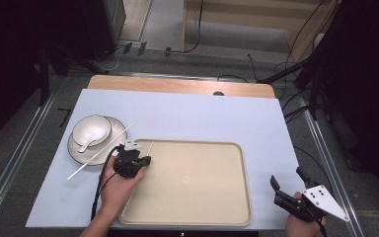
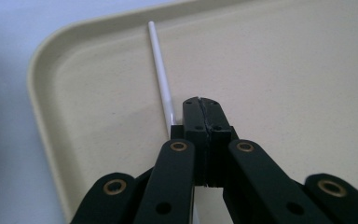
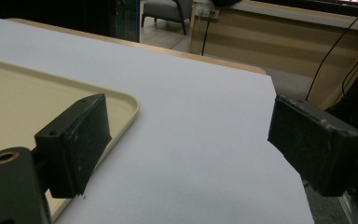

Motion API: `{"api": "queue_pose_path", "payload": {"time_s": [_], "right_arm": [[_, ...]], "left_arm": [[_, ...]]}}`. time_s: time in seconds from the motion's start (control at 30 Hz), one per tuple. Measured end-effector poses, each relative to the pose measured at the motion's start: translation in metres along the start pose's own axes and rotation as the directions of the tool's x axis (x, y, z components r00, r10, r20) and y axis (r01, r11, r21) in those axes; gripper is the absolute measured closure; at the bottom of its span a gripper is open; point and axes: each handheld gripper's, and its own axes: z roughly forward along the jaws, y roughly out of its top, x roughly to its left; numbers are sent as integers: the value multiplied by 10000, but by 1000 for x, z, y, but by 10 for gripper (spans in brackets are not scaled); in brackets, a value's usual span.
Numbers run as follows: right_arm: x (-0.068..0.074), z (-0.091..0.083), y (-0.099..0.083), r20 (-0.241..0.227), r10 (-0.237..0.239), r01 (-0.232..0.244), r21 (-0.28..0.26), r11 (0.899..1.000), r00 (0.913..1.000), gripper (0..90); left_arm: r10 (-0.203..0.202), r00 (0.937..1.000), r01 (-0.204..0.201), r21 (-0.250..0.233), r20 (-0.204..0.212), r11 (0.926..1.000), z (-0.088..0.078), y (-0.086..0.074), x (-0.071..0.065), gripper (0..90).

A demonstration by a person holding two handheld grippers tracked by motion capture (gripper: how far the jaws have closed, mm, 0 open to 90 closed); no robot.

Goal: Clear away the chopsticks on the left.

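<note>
Matt beige plastic tray, smooth white plastic chopstick
Between the jaws the chopstick looks slightly glossy.

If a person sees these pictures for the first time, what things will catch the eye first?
First comes the large beige tray in the middle of the pale blue table cover, with the left gripper shut on a white chopstick over its near left corner. To the left stands a white bowl with a spoon on a plate, a second chopstick beside it. The right gripper waits open at the table's right edge.
</note>
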Motion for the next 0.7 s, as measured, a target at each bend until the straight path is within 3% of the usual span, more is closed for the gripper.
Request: {"api": "queue_pose_path", "payload": {"time_s": [0.7], "right_arm": [[0,-1,0,14,50,-50,-6,10000,10000,133]], "left_arm": [[-243,9997,243,-15,-72,9997,-18,-13,19,900]]}}
